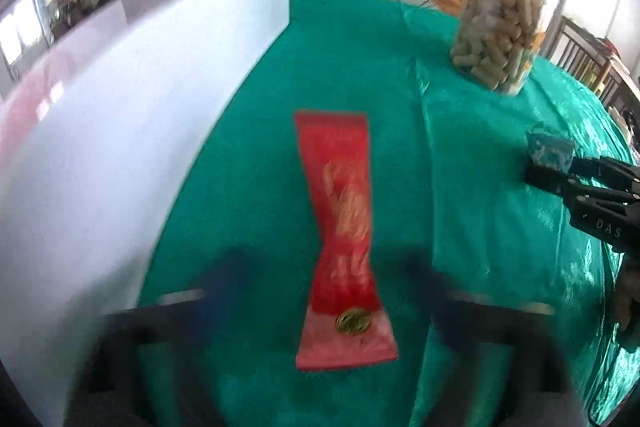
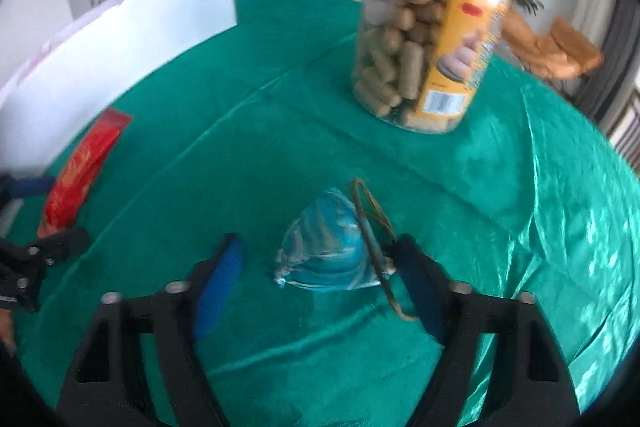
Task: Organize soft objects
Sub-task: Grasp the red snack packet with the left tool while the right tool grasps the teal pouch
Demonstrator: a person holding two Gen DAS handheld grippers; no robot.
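A long red snack packet (image 1: 344, 239) lies flat on the green tablecloth, straight ahead of my left gripper (image 1: 328, 275), whose blurred jaws stand open on either side of its near end. It also shows in the right wrist view (image 2: 80, 167) at the left. A blue soft object in clear wrap (image 2: 328, 247), with a brown rubber band (image 2: 374, 227) at its right, lies between the open fingers of my right gripper (image 2: 320, 259). In the left wrist view the right gripper (image 1: 532, 173) reaches that blue object (image 1: 550, 147) from the right.
A clear plastic jar (image 2: 424, 39) of tan cylindrical snacks stands on the green cloth (image 2: 240, 107) behind the blue object; it also shows in the left wrist view (image 1: 500, 31). A white board (image 1: 120, 115) runs along the table's left side. Chairs stand beyond the right edge.
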